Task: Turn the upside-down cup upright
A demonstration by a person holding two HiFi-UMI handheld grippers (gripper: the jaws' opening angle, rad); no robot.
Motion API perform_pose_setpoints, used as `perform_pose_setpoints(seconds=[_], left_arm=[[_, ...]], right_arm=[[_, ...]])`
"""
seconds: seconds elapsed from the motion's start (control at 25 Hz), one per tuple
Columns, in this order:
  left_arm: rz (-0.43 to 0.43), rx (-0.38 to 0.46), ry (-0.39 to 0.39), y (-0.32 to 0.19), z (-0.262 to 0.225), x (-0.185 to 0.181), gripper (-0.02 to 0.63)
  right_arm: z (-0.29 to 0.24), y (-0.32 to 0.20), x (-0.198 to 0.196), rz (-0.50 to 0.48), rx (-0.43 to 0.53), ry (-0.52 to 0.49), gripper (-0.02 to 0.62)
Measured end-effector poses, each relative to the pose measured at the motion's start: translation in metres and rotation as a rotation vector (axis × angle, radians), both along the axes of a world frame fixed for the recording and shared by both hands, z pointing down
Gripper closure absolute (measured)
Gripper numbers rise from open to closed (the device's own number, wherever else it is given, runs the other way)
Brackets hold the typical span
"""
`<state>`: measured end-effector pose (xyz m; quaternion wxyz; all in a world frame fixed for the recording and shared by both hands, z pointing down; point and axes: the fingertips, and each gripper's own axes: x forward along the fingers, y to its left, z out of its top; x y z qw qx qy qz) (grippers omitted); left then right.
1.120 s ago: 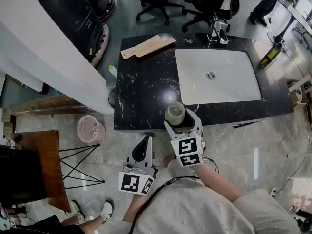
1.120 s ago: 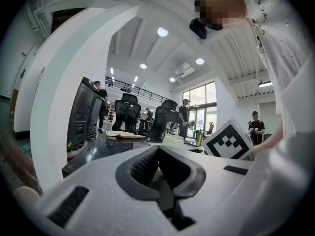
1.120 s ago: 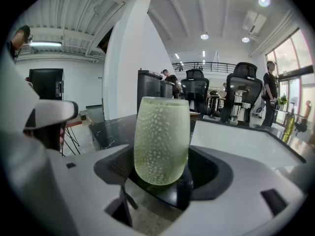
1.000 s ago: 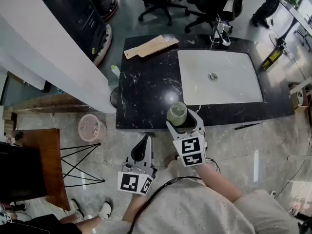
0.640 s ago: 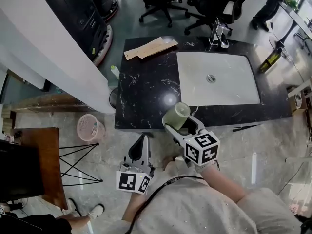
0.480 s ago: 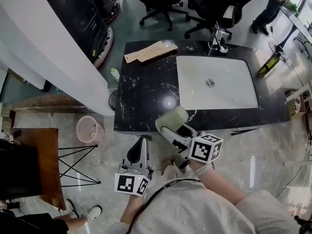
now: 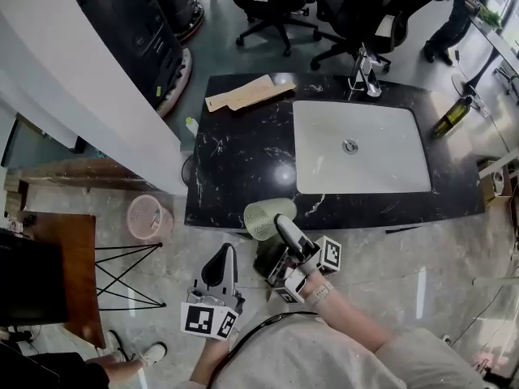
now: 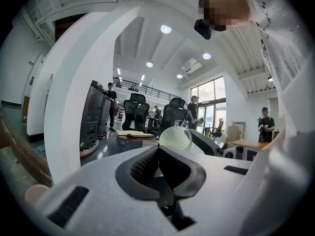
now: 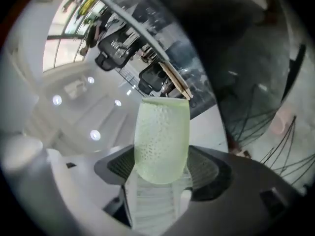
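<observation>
My right gripper is shut on the pale green dimpled cup, in the air just off the front edge of the black marble counter. The hand is rolled over, and the cup lies roughly on its side. In the right gripper view the cup fills the gap between the two pads of the right gripper, flat rim at the picture's top, rounded base low. My left gripper hangs lower left over the floor, shut and empty. In its own view, the left gripper has the cup just beyond it.
A white sink with a faucet takes up the counter's right half. Brown paper envelopes lie at its far left corner. A pink wastebasket, a wire stand and a wooden table stand left. Office chairs are behind.
My right gripper lifted the cup from the counter's front edge, shifted left and rolled over, so the cup went from bottom-up to lying sideways. My left gripper hardly moved.
</observation>
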<state>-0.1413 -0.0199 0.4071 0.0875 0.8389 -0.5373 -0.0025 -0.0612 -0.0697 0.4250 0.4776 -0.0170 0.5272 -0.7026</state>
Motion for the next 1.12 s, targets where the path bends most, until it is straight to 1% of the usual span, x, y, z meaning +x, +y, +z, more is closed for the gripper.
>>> perform_pose_setpoints(seconds=[0.04,0.12,0.2,0.32,0.4,0.52,0.72,0.88,1.12], left_arm=[[-0.002,-0.004,-0.008,0.002,0.0,-0.001,0.598],[-0.003,-0.008,-0.024,0.003,0.0,-0.003,0.598],[0.0,-0.012,-0.038,0.004,0.001,-0.002,0.598],[0.004,-0.028,-0.051,0.007,0.005,-0.001,0.598],[0.011,-0.034,-0.06,0.009,0.007,0.001,0.598],[0.017,-0.04,-0.07,0.008,0.01,0.002,0.598],[0.022,-0.041,-0.069,0.007,0.008,0.004,0.598],[0.032,-0.041,-0.061,0.006,0.009,0.005,0.598],[0.038,-0.039,-0.056,0.006,0.008,0.006,0.598]], right_arm=[[0.001,-0.001,0.003,0.002,-0.019,-0.089,0.261],[0.002,-0.003,0.008,-0.001,-0.033,-0.221,0.261],[0.003,-0.005,0.014,-0.002,-0.036,-0.317,0.259],[0.007,-0.009,0.023,0.014,-0.074,-0.455,0.261],[0.008,-0.011,0.028,0.022,-0.089,-0.514,0.259],[0.005,-0.015,0.029,0.028,-0.105,-0.575,0.259],[0.005,-0.015,0.038,0.055,-0.087,-0.656,0.259],[0.006,-0.015,0.042,0.066,-0.067,-0.675,0.259],[0.013,-0.018,0.05,0.102,-0.075,-0.673,0.259]])
